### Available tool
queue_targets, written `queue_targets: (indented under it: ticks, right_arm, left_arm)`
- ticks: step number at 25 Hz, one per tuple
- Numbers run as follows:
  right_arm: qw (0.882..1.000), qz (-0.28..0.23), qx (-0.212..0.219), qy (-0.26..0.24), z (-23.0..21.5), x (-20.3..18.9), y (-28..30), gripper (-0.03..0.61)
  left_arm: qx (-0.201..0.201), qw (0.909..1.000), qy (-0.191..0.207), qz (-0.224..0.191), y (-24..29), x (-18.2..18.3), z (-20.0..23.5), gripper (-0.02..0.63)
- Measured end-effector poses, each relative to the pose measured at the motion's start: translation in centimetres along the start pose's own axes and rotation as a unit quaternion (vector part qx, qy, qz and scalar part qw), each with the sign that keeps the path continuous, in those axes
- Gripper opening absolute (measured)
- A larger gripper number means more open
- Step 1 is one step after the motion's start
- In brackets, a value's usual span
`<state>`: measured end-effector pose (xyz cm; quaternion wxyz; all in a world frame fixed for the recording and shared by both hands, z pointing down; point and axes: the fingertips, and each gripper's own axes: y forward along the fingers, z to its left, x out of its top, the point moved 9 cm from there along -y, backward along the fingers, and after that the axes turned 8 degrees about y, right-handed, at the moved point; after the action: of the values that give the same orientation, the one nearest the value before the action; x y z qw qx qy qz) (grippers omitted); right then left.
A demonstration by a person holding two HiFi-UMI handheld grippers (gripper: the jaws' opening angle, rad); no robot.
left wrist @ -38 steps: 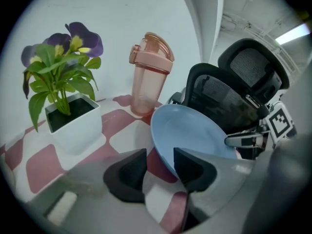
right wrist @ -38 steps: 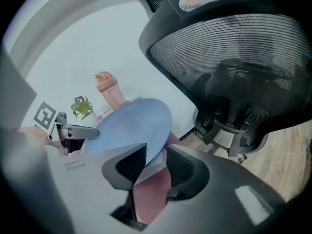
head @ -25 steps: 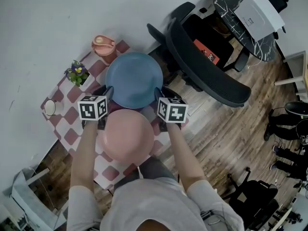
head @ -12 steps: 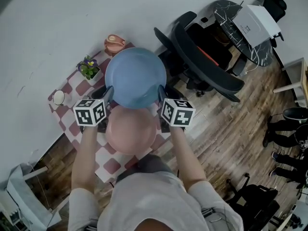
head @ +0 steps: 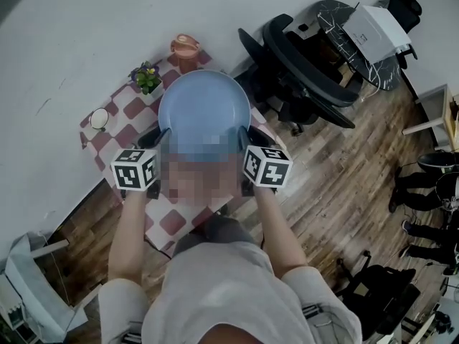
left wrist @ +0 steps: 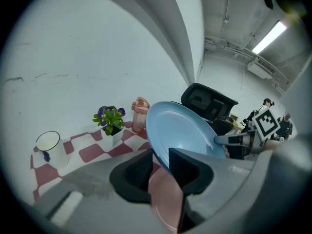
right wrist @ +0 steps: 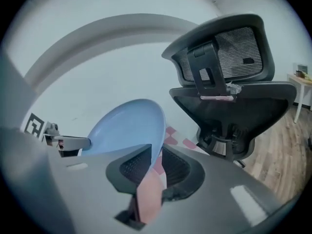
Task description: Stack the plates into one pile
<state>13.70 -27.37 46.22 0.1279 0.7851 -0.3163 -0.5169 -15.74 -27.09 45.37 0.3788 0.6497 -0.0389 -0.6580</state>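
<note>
A large blue plate (head: 204,110) hangs tilted in the air above the checkered table (head: 125,117), held at its two sides. My left gripper (head: 159,138) is shut on the blue plate's (left wrist: 183,130) left rim. My right gripper (head: 244,136) grips the right rim (right wrist: 124,128); its jaws have just been closing on that rim. A pink plate (left wrist: 165,204) lies on the table below and nearer to me, seen under the jaws in both gripper views (right wrist: 148,199). In the head view a blurred patch covers it.
At the table's far edge by the white wall stand a small potted flower (head: 147,77), a pink lidded cup (head: 185,47) and a white mug (head: 99,118). Black office chairs (head: 308,63) crowd the table's right side on the wooden floor.
Both grippers have lifted the blue plate off the table and brought it toward me, so it now overlaps the pink plate from above.
</note>
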Motion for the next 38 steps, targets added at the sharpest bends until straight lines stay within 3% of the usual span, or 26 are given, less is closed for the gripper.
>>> queue_targets:
  ticks: [17, 38]
  right_arm:
    - [0.998, 0.043, -0.05, 0.006, 1.2, -9.8, -5.5, 0.063]
    - [0.992, 0.105, -0.07, -0.001, -0.7, -12.9, -3.4, 0.069]
  left_arm:
    - [-0.032, 0.9973, -0.039, 0.053, -5.2, -9.5, -2.3, 0.115]
    - [-0.036, 0.9906, -0.065, 0.115, -3.1, -13.2, -2.1, 0.115]
